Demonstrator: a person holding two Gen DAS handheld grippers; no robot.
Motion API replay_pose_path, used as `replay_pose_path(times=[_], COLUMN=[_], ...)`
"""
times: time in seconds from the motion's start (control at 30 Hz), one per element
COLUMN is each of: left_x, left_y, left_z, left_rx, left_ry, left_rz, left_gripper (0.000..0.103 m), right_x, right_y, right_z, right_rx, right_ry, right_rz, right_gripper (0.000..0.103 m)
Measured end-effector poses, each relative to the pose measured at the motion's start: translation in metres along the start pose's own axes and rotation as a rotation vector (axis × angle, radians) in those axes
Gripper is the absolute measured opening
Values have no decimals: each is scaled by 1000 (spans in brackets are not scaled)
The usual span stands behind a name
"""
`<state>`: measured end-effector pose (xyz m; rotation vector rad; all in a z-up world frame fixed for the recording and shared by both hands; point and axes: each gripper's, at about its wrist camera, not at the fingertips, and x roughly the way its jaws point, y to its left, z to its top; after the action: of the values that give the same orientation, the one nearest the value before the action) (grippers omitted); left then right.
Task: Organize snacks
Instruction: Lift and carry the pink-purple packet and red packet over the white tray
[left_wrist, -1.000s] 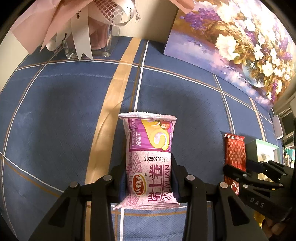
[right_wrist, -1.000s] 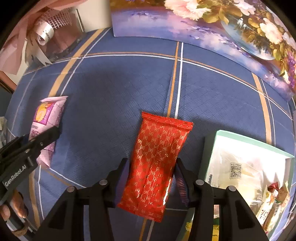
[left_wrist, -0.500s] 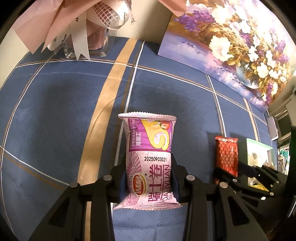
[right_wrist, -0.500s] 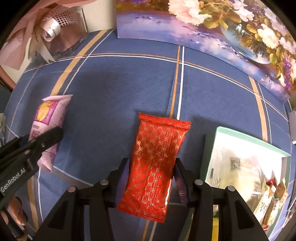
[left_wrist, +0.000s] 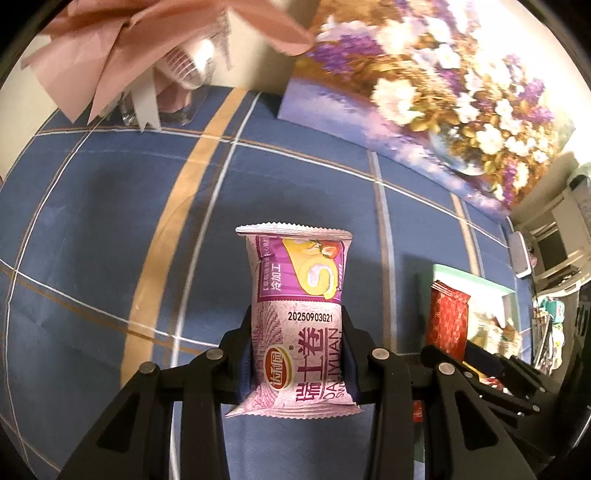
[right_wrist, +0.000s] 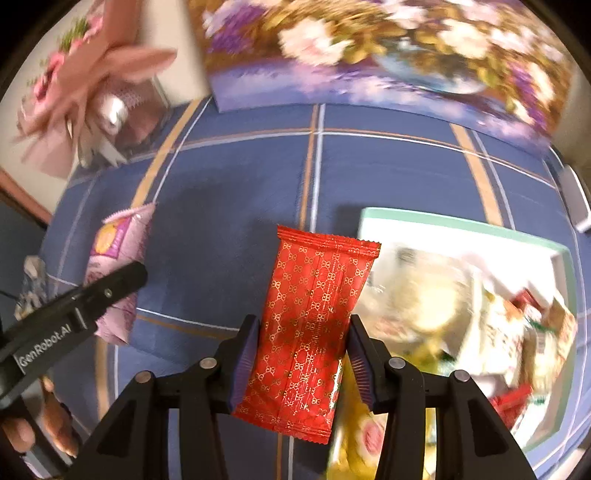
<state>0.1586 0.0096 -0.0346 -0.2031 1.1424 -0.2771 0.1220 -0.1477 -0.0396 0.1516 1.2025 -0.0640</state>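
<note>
Pink-and-purple crinkle-edged Swiss roll snack packet (left_wrist: 299, 325) stands lengthwise between black fingers (left_wrist: 236, 350), clear of the blue plaid cloth, printed face up. Glossy red foil wrapper with gold pattern (right_wrist: 314, 325) is pinched likewise, tilted, just beside the mint-rimmed white box of snacks (right_wrist: 461, 229).

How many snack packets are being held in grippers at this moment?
2. The pink swiss-roll packet is in the left gripper; the red packet is in the right gripper. More snacks fill the box.

red packet (right_wrist: 314, 325): glossy foil | pink packet (left_wrist: 299, 325): shiny plastic film | tablecloth (left_wrist: 92, 229): matt woven cloth
</note>
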Motion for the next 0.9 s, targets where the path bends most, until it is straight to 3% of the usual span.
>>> replay_pose_path(times=[0.43, 0.9], left_x=[-23, 9], left_y=[-85, -179], left_z=[-18, -49], left_rx=[25, 83], left_ry=[14, 96], left_rz=[-49, -56], left_gripper=[40, 40], right_x=[-62, -87], right_y=[-73, -200], right_z=[-25, -42], right_rx=[215, 421], right_ry=[-112, -144], right_rz=[33, -38], right_gripper=[50, 50])
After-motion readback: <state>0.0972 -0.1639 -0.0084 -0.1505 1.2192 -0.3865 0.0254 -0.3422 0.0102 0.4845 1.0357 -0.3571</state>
